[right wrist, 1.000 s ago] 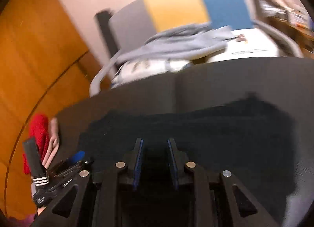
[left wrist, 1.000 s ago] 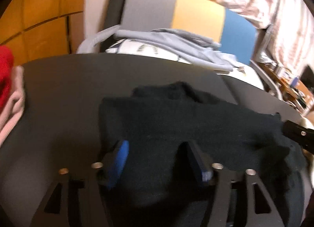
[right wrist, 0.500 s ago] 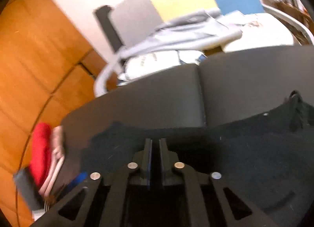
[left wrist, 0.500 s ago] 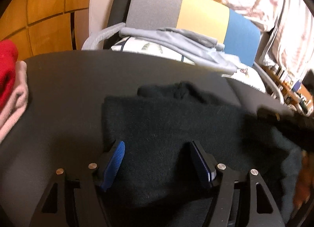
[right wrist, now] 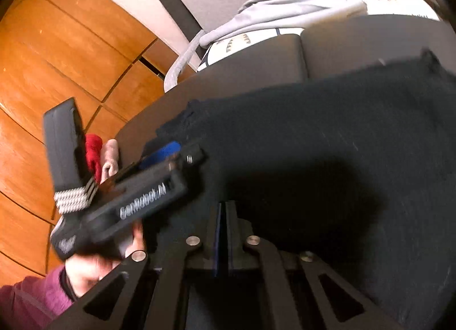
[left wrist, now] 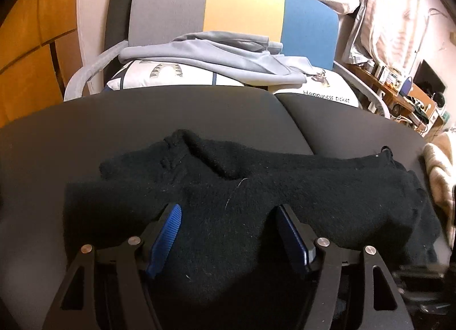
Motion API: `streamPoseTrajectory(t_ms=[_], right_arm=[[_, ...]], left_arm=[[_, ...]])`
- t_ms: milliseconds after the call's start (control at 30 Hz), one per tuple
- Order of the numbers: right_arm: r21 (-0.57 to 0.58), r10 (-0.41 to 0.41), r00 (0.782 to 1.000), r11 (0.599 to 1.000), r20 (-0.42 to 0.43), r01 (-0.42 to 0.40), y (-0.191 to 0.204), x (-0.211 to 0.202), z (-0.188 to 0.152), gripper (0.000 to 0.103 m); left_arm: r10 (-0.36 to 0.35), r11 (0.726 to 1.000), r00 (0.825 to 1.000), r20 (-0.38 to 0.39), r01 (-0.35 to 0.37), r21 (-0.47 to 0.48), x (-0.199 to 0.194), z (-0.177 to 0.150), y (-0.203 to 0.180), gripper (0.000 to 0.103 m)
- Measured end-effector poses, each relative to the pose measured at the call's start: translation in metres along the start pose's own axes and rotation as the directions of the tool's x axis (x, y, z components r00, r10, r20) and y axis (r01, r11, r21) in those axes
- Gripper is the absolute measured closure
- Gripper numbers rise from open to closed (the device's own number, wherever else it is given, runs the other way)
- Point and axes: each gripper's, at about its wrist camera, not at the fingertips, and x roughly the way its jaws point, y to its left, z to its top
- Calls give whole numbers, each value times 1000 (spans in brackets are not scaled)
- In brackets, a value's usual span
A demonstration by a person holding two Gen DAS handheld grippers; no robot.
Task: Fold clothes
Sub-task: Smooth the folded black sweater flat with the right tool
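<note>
Black garment point(left wrist: 256, 187), near edge under fingers point(left wrist: 165, 233)

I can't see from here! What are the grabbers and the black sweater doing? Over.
Left gripper opening above black sweater. Right gripper shut at its near edge. Sweater flat on dark table. Nothing blocking.

Orange wooden wall panels point(right wrist: 42, 53) at left; a grey, yellow and blue chair back point(left wrist: 236, 13); pale curtains point(left wrist: 379, 2) at right.

the right claw point(right wrist: 223, 210) has gone from parted to fully closed, low over the black garment point(right wrist: 327, 144). the left claw point(right wrist: 171, 153), now opening, looms larger at nine o'clock in the right view.
</note>
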Motion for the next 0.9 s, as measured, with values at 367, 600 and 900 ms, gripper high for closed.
streamPoseTrajectory(t_ms=[367,600,900], right_arm=[[24,-8,995,1000,98,6,4,-36,-18,85],[-41,-181,969,981,169,190,12,-41,10,86],[8,-281,947,959,155,283,-26,-49,-18,103]], left_arm=[[-89,994,996,23,90,-61,-26,-1,9,32],[-79,996,997,-3,79,38,-38,-36,-11,32],[-82,991,996,-15,83,100,-38,-40,-12,28]])
